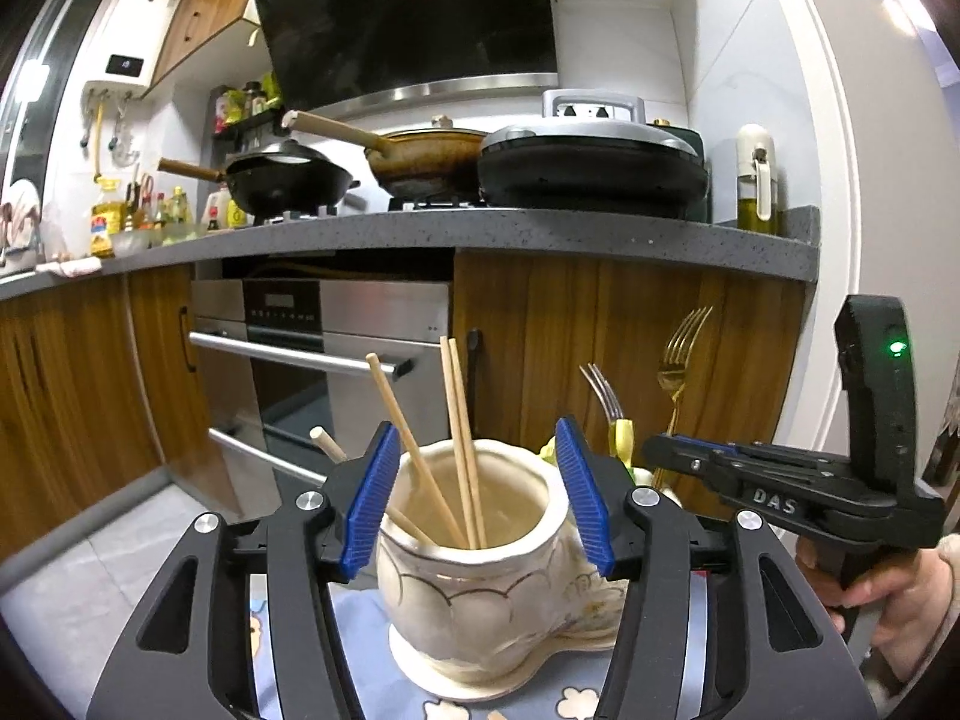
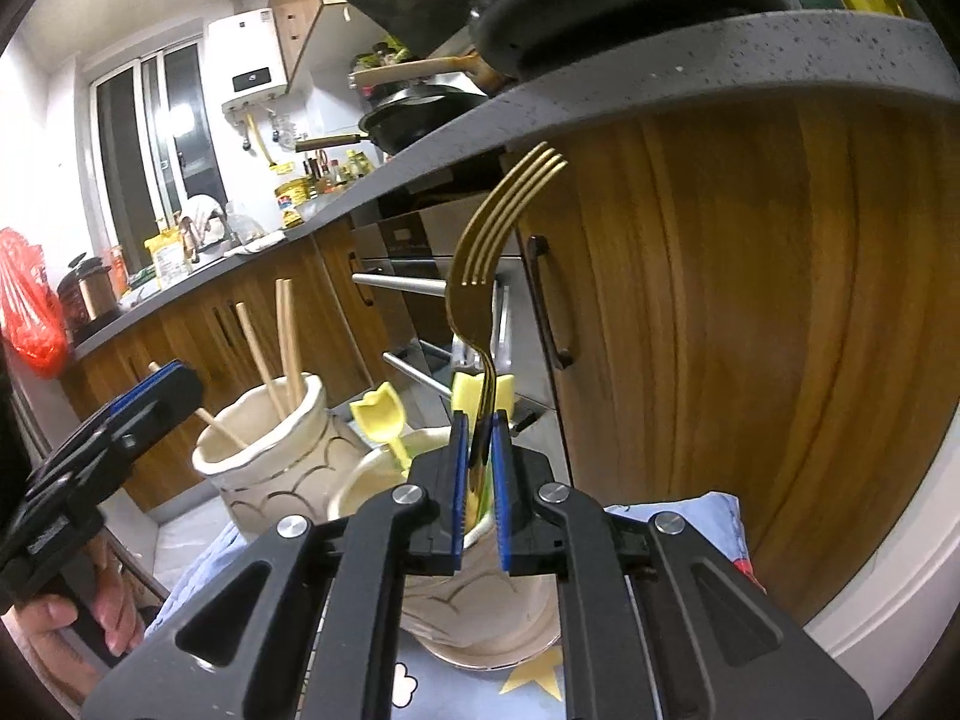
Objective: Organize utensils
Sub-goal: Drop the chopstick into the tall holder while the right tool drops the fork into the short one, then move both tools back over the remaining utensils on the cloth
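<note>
- Left wrist view: left gripper [image 1: 477, 495] with fingers spread wide on either side of the cream jar [image 1: 474, 564], not touching it; chopsticks [image 1: 462, 438] standing inside the jar.
- Right wrist view: right gripper [image 2: 480, 492] clamped on the handle of the gold fork [image 2: 480, 276], prongs up, held above the second cream cup [image 2: 474, 600] just beside the jar [image 2: 270, 456].
- Already in that cup: a yellow spoon [image 2: 381, 423] and a yellow-handled fork [image 1: 609, 414].
- Likely step: lowering the gold fork into the cup, handle first.
- Best kept upright and centred over the opening, clear of the yellow handles.
- Better to descend slowly, letting go only once the handle sits well inside, to avoid tipping the cup.
- Left gripper worth keeping round the jar, ready to steady it on the blue cloth [image 1: 372, 660].
</note>
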A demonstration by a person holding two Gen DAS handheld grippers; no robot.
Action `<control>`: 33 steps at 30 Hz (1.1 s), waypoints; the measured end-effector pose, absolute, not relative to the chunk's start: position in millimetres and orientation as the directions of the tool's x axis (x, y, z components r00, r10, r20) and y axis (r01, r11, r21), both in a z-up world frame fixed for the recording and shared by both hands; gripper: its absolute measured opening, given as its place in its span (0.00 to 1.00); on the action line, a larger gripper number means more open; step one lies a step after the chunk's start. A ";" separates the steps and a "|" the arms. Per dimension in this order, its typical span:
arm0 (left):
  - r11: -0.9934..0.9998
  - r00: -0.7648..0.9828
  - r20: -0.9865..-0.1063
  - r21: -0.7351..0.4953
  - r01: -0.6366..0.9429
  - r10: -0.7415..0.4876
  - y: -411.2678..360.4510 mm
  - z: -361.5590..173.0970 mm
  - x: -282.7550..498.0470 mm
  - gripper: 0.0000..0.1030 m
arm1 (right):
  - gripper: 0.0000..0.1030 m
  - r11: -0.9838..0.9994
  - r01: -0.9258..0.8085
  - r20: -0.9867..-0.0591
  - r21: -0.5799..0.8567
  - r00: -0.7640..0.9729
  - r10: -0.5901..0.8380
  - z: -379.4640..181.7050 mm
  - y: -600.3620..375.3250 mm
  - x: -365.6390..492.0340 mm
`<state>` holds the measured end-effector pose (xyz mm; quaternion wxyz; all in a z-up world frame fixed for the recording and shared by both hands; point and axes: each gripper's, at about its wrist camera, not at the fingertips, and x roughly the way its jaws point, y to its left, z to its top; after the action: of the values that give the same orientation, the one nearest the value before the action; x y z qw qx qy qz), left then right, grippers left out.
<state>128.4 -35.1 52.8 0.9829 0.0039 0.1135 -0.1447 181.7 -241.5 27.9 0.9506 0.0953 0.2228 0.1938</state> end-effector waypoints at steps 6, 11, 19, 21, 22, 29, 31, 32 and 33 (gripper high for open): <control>0.960 0.930 -0.239 -0.042 0.278 -0.280 -29.9 51.3 120.5 0.53 | 0.08 0.915 -0.312 -0.395 0.257 0.830 0.394 27.7 -240.7 180.8; 0.960 0.929 -0.243 -0.043 0.277 -0.279 -27.8 52.9 113.5 0.53 | 0.21 0.918 -0.309 -0.397 0.250 0.832 0.388 30.5 -240.8 179.6; 0.966 0.932 -0.255 -0.042 0.255 -0.258 -22.1 57.6 99.2 0.54 | 0.39 0.919 -0.297 -0.399 0.258 0.834 0.382 34.3 -247.6 165.1; 0.969 0.931 -0.269 -0.038 0.246 -0.247 -18.3 57.6 93.2 0.54 | 0.49 0.921 -0.303 -0.397 0.243 0.836 0.380 34.3 -249.1 154.7; 0.970 0.930 -0.275 -0.036 0.242 -0.242 -16.9 57.6 90.6 0.55 | 0.51 0.922 -0.307 -0.398 0.234 0.835 0.379 32.7 -250.1 150.3; 0.980 0.930 -0.315 -0.009 0.200 -0.192 -3.5 49.1 67.8 0.79 | 0.78 0.927 -0.325 -0.430 0.189 0.821 0.376 24.1 -254.6 113.5; 0.983 0.926 -0.335 -0.001 0.186 -0.175 -0.3 43.0 61.6 0.79 | 0.93 0.927 -0.319 -0.437 0.197 0.818 0.374 22.1 -257.7 104.3; 0.984 0.921 -0.351 -0.002 0.179 -0.168 2.2 38.4 57.7 0.79 | 0.95 0.926 -0.320 -0.437 0.202 0.817 0.377 21.9 -259.0 100.9; 0.984 0.917 -0.362 -0.005 0.176 -0.166 3.3 35.5 55.8 0.79 | 0.95 0.925 -0.320 -0.439 0.206 0.815 0.380 21.3 -259.9 97.4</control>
<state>55.8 3.3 35.5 0.9790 0.0139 0.1838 -0.0872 97.4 -259.9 21.3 0.9505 0.0616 0.2427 0.1839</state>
